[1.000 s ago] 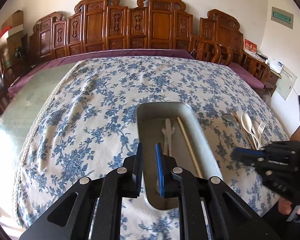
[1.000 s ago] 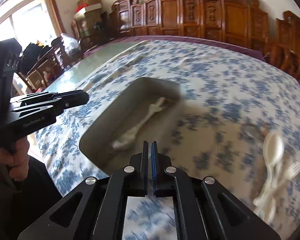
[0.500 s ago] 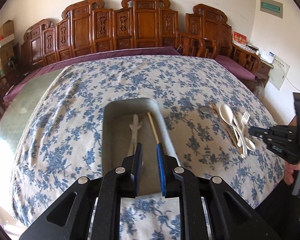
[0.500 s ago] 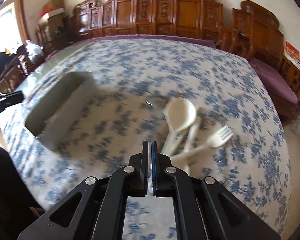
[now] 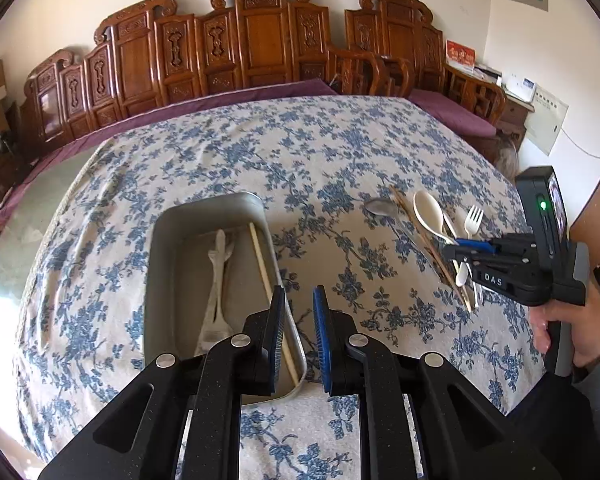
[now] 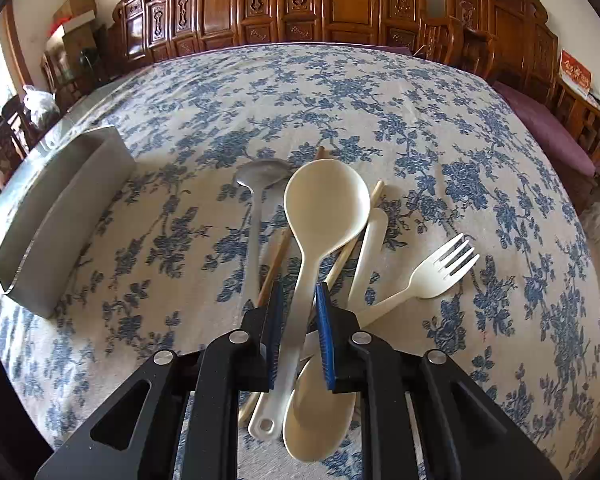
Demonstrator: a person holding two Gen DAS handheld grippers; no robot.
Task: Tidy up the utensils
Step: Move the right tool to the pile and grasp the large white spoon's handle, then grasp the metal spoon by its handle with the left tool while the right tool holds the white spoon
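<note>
A grey metal tray (image 5: 160, 240) on the flowered tablecloth holds a pale fork (image 5: 216, 272) and one chopstick (image 5: 264, 276). My left gripper (image 5: 298, 312) is open and empty over the tray's near right corner. To the right lies a pile of utensils: a large cream spoon (image 6: 324, 208), a metal spoon (image 6: 256, 184), a cream fork (image 6: 440, 272), chopsticks (image 6: 276, 264) and a second cream spoon (image 6: 320, 412). My right gripper (image 6: 298, 300) is open, its jaws on either side of the large cream spoon's handle. The tray (image 6: 60, 208) shows at left in the right wrist view.
Carved wooden chairs (image 5: 260, 44) line the far side of the table. A purple cushion (image 6: 548, 136) lies on a seat at right. The table's near edge is just below both grippers. Bare glass tabletop (image 5: 32, 208) shows at left.
My right gripper has swung from the tray over to the utensil pile, come down and opened around the large cream spoon's handle. My left gripper has drifted right and opened slightly.
</note>
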